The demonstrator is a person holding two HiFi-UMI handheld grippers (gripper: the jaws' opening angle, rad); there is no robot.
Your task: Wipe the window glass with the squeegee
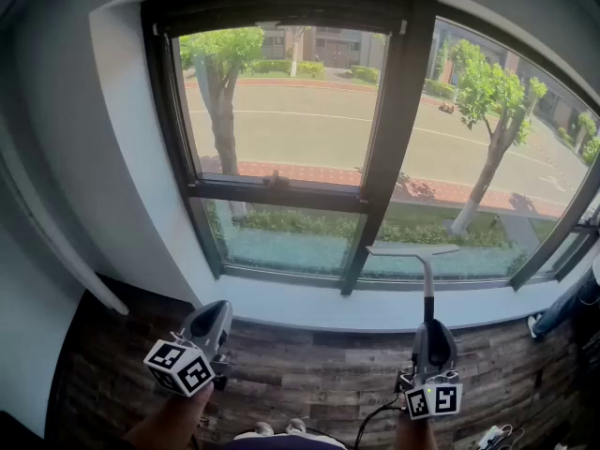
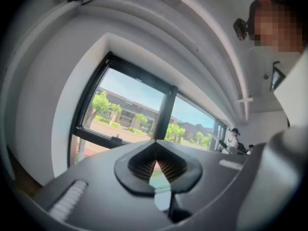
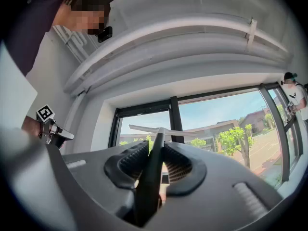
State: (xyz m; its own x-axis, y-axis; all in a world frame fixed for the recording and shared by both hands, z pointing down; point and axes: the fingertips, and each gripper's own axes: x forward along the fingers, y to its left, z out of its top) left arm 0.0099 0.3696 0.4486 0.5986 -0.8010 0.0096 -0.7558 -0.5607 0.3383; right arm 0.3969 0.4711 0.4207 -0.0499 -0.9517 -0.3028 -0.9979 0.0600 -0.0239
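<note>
Two tools face the window glass: right tool clamped on the squeegee handle, left tool closed, empty.

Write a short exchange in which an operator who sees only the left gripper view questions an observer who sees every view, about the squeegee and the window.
Operator: I see just my left gripper, shut and empty, facing the window. Who has the squeegee?
Observer: The right gripper is shut on its handle.
Operator: Where is the blade?
Observer: The head view shows the blade level before the lower right pane, just right of the dark post. Contact with the glass can't be judged.
Operator: And my gripper against it?
Observer: It sits left of the squeegee, lower than the white sill, well apart from the handle.
</note>
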